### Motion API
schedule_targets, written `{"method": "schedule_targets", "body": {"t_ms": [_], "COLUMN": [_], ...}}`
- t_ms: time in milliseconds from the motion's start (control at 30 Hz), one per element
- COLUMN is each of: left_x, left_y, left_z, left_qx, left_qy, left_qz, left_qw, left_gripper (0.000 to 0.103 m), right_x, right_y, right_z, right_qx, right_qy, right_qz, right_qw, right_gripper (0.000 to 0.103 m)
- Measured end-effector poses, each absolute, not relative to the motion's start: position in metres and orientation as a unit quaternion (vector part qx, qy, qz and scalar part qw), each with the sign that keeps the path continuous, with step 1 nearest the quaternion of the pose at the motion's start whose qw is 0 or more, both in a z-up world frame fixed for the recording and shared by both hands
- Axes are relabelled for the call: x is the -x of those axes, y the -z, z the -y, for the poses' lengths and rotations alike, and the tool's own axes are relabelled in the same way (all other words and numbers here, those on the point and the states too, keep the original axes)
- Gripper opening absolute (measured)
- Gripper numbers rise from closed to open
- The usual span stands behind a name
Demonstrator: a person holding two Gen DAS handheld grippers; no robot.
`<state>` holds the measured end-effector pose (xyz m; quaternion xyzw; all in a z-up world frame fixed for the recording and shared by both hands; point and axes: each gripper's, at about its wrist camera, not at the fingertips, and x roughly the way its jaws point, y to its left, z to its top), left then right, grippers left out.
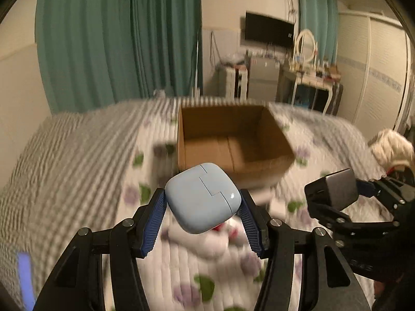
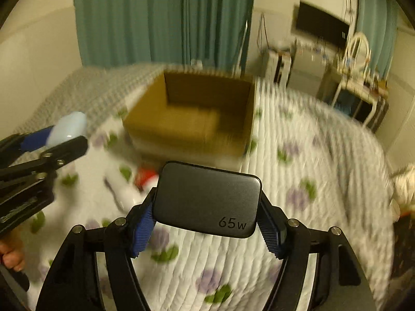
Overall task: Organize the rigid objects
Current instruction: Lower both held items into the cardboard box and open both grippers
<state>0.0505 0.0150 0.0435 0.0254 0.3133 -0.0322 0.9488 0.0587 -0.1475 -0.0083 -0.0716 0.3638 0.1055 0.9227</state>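
Jaws of the left gripper [image 1: 202,202] are closed on a pale blue earbud case [image 1: 201,197], gripped at its sides, tilted so its lid seam runs diagonally. The right gripper [image 2: 207,207] pinches a grey 65w charger [image 2: 207,199] by its short ends, long axis crosswise, printed face up. Both hover above a floral quilted bed [image 2: 311,171]. An open cardboard box [image 1: 233,140] sits just ahead. White and red items lie blurred below.
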Motion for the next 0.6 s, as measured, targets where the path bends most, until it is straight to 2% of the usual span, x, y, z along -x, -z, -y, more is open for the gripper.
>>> {"method": "schedule_targets", "body": {"t_ms": [167,267,400,600], "left_x": [-0.096,-0.128,-0.175,-0.219], "left_y": [-0.077,-0.080,-0.054,0.004], "left_z": [-0.010,0.001,0.011,0.025], "left_qx": [-0.032,-0.060,-0.073,-0.082], "left_qy": [0.049,0.049,0.058,0.067], "left_qz": [-0.288,-0.279,-0.292,-0.334], "left_qw": [0.956,0.957,0.952,0.937], "left_gripper": [0.057,0.057,0.057,0.057], "right_x": [-0.086,-0.114,-0.156,-0.205], "right_y": [-0.052,-0.066,-0.066,-0.030], "right_z": [0.141,0.140,0.147,0.157], "right_qx": [0.100,0.099,0.062,0.050], "right_qy": [-0.114,-0.115,-0.116,-0.113], "right_qz": [-0.304,-0.288,-0.292,-0.320], "right_qw": [0.940,0.945,0.947,0.939], "right_gripper": [0.070,0.070,0.070,0.070]}}
